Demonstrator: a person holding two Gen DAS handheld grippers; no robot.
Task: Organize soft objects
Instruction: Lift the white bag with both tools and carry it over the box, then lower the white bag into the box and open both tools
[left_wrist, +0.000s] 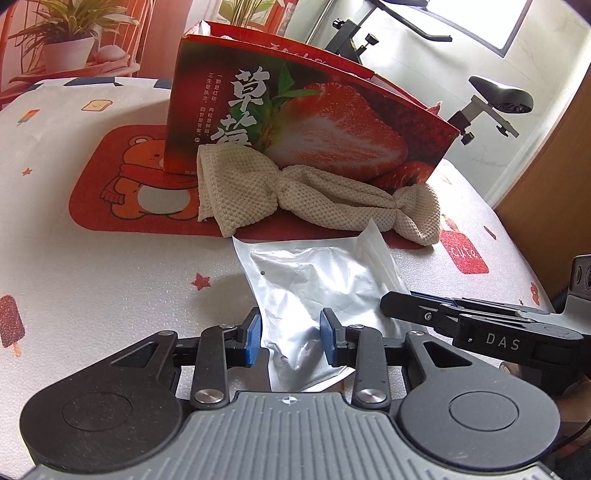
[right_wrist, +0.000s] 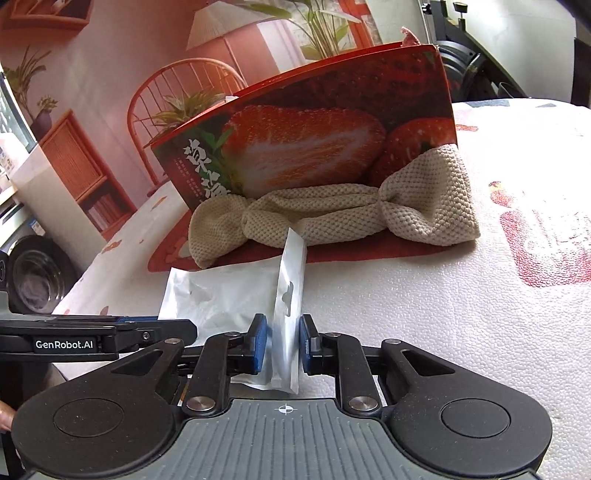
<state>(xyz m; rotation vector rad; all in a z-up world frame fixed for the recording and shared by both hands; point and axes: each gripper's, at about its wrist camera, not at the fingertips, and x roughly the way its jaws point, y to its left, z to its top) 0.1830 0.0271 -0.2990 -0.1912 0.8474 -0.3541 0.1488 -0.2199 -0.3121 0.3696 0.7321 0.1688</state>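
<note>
A silver foil pouch (left_wrist: 314, 291) lies on the white patterned table. My left gripper (left_wrist: 291, 341) is open, its blue pads on either side of the pouch's near end. My right gripper (right_wrist: 282, 345) has its jaws around the pouch's upturned white edge (right_wrist: 290, 288), with a small gap still showing at each pad. In the left wrist view the right gripper's (left_wrist: 391, 302) fingers reach in from the right. A beige knitted cloth (left_wrist: 314, 195), twisted like a bow, lies behind the pouch against a red strawberry box (left_wrist: 314, 118). The cloth (right_wrist: 332, 218) and box (right_wrist: 314, 147) also show in the right wrist view.
A red bear placemat (left_wrist: 140, 184) lies under the cloth and box. The table edge drops off on the right near a wooden panel (left_wrist: 554, 177). An exercise bike (left_wrist: 498, 99) stands behind. A chair and shelf (right_wrist: 85, 173) stand beyond the table's left side.
</note>
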